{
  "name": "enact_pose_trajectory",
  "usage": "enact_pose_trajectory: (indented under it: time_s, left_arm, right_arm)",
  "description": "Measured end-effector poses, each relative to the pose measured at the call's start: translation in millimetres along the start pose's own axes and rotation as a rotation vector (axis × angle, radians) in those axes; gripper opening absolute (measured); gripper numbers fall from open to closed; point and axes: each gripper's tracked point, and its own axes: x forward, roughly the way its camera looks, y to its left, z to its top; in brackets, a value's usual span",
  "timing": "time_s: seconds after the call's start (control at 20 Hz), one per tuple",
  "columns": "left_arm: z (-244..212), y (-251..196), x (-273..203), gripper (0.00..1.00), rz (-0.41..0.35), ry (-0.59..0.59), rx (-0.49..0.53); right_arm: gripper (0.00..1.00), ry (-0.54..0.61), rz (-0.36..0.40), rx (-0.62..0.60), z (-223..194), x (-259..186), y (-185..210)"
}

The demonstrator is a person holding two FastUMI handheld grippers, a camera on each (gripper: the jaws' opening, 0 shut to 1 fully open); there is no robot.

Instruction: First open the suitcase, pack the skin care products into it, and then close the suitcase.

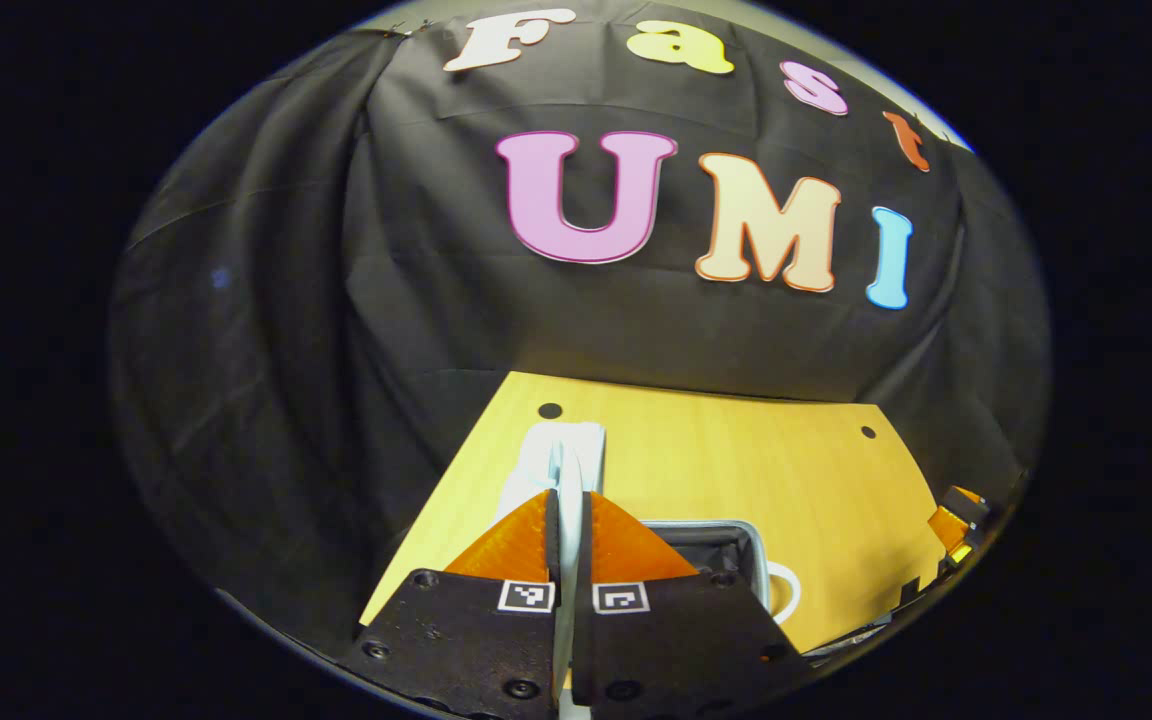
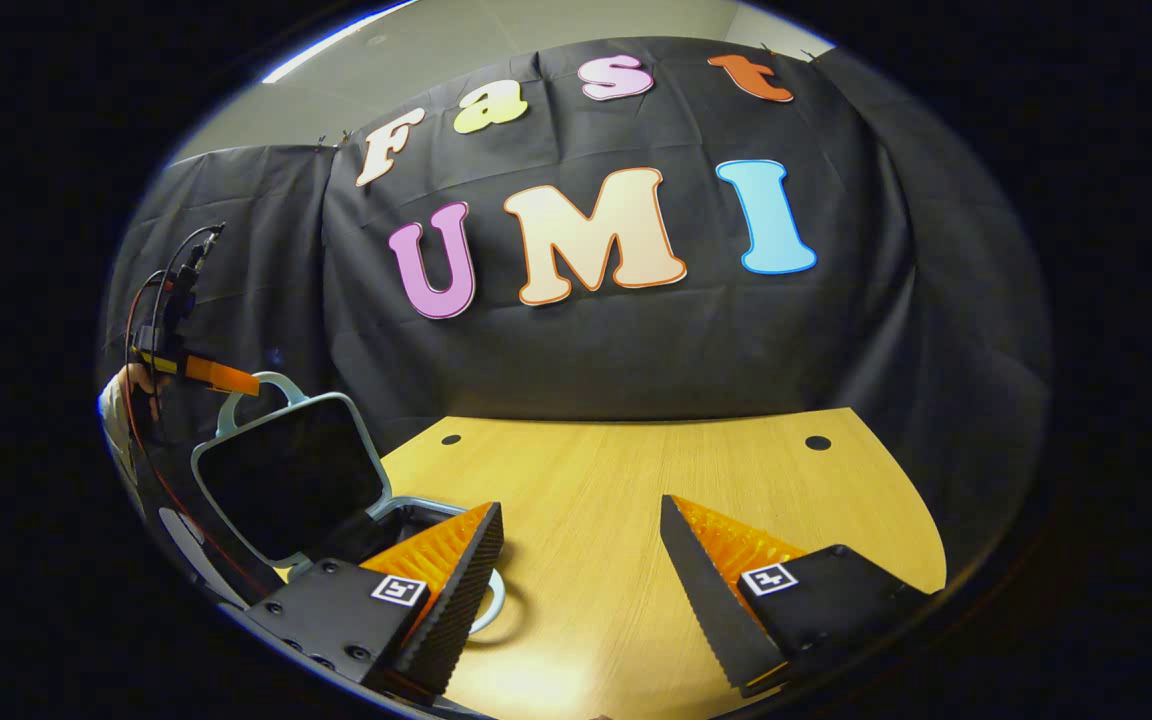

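Observation:
A small suitcase with a pale rim stands open on the wooden table (image 2: 636, 480). Its lid (image 2: 286, 480) is raised almost upright, dark lining facing me, above the base (image 2: 416, 510). My left gripper (image 2: 236, 380), held by a hand (image 2: 131, 385), grips the lid's top by its loop handle (image 2: 271, 382). In the left gripper view my left gripper (image 1: 568, 500) is shut on the lid's thin pale edge (image 1: 564, 455), seen edge-on. The base's rim (image 1: 751, 550) lies just right of it. My right gripper (image 2: 581, 570) hovers open over the bare table, right of the case.
The base's own loop handle (image 2: 491, 605) sticks out toward the right gripper's left finger. The table has small round holes (image 2: 817, 442) near its far edge, which meets the black cloth wall. The right gripper (image 1: 956, 525) shows at the far right of the left gripper view.

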Motion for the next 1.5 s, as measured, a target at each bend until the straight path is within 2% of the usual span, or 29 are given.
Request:
enact_pose_trajectory:
  time_s: [0.2, 0.45, 0.75, 1.1, 1.2, 1.35, 1.5]
  left_arm:
    - [-11, -56, -1, 0.0, -0.096, -0.004, 0.001]
    - [-22, -116, 6, 0.0, -0.206, 0.014, -0.071]
    - [-61, -175, 17, 0.0, -0.33, 0.087, -0.024]
    - [-103, -220, 26, 0.0, -0.385, 0.179, 0.024]
    - [-117, -233, 30, 0.03, -0.404, 0.202, 0.047]
    - [-124, -246, 33, 0.17, -0.396, 0.185, 0.076]
    - [-117, -267, 29, 0.59, -0.368, 0.117, 0.071]
  right_arm:
    - [0.98, 0.005, 0.014, 0.003, 4, -3, -14]
    - [0.98, -0.001, 0.011, -0.008, 9, -7, -24]
    - [0.98, -0.002, -0.006, -0.024, 8, -15, -33]
    - [0.98, 0.008, -0.03, -0.026, 2, -28, -44]
    - [0.98, 0.014, -0.035, -0.024, -1, -33, -50]
    - [0.98, 0.01, -0.044, -0.025, -1, -42, -63]
    - [0.98, -0.032, -0.047, -0.043, 13, -53, -80]
